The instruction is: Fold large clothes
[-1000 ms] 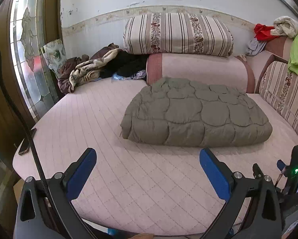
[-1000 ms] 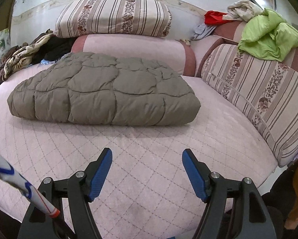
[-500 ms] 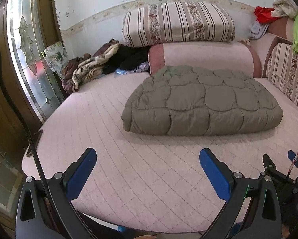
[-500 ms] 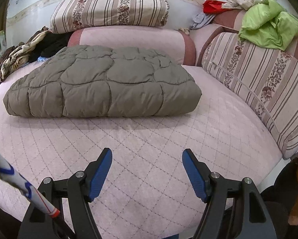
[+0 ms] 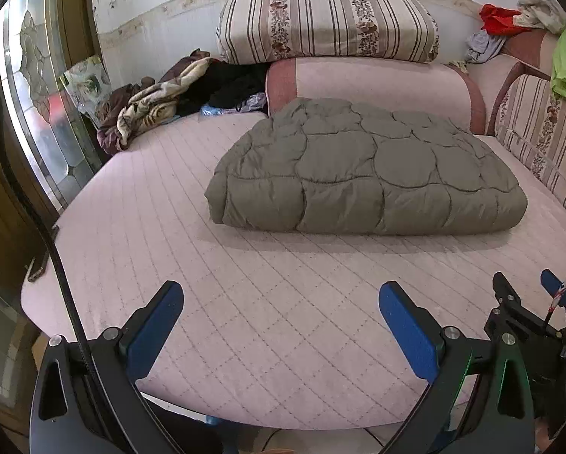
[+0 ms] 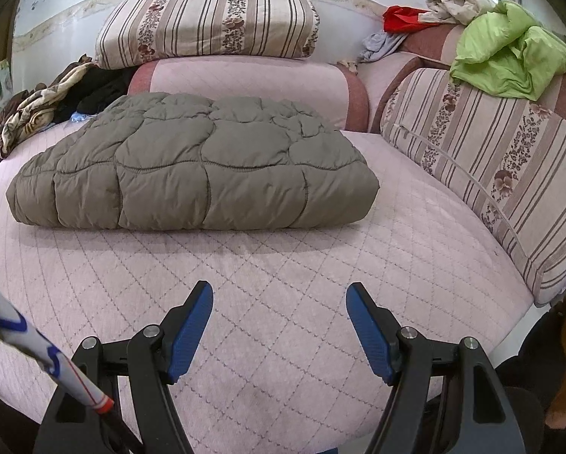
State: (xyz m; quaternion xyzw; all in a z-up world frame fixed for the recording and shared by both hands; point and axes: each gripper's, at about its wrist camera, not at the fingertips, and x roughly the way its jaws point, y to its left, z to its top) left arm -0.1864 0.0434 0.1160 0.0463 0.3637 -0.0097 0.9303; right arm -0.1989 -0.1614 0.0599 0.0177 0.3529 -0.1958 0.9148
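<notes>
A grey-brown quilted puffy garment (image 5: 362, 170) (image 6: 192, 166) lies folded into a thick rectangle on the pink quilted bed (image 5: 245, 302) (image 6: 283, 272), its far edge against a pink bolster. My left gripper (image 5: 281, 293) hovers open above the bed's near edge, well short of the garment, with nothing between its blue pads. My right gripper (image 6: 279, 295) is likewise open and empty, a stretch of bare bed between it and the garment's near side. The right gripper's body shows at the lower right of the left wrist view.
A striped cushion (image 5: 328, 22) sits on the pink bolster (image 5: 377, 83) at the back. Crumpled clothes (image 5: 150, 106) pile at the back left by a glass door (image 5: 37, 75). Striped cushions (image 6: 491, 166) with a green cloth (image 6: 510, 53) line the right side.
The left wrist view has shifted: the garment and bed now sit larger and lower in frame as the left gripper sank and tilted down. The right gripper's view is almost unchanged.
</notes>
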